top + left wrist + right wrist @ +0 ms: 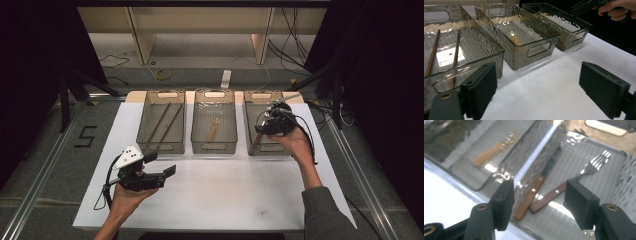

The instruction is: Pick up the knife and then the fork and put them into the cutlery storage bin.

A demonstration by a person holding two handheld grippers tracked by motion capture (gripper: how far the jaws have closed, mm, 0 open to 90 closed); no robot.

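Observation:
Three smoky clear bins stand in a row on the white table [225,195]. The left bin [161,148] holds two brown sticks [455,57]. A wooden-handled spoon [214,131] lies in the middle bin [214,148]. In the right bin [274,149] a fork [549,198] and a knife [531,195], both wooden-handled, lie side by side. My right gripper [537,200] hovers over that bin, open, with nothing between its pads. My left gripper [539,92] is open and empty, low over the table in front of the left bin.
The bins sit along the table's far edge. Bare white table stretches in front of them. Metal rails run along both sides of the table. Cables and shelving lie on the floor beyond.

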